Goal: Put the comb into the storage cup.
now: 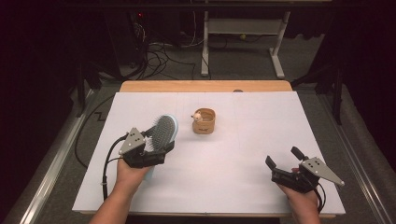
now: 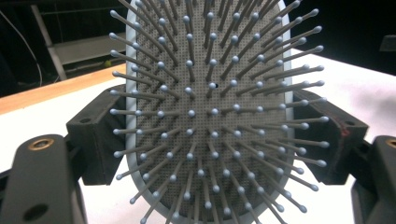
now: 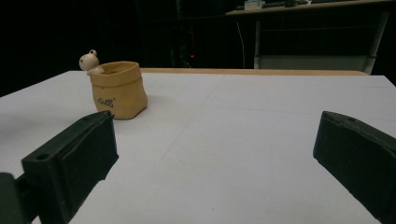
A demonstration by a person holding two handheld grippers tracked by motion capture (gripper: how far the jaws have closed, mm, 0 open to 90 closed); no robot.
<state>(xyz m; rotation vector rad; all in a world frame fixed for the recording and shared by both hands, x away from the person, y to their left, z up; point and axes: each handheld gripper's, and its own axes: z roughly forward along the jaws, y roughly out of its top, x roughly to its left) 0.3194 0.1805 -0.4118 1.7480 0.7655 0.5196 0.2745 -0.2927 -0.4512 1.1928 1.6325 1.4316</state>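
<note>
This is looking like a lab or recording room: a white-covered worktop (image 1: 224, 168) is standing amid dark surroundings, tangled cables (image 1: 161, 58) are lying on grey carpet, and a white-legged desk frame (image 1: 243, 42) is standing behind.

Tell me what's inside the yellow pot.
Nothing can be made out inside the yellow pot: a small bear figure perches on its rim, but the walls hide its bottom in the high and right gripper views.
</note>
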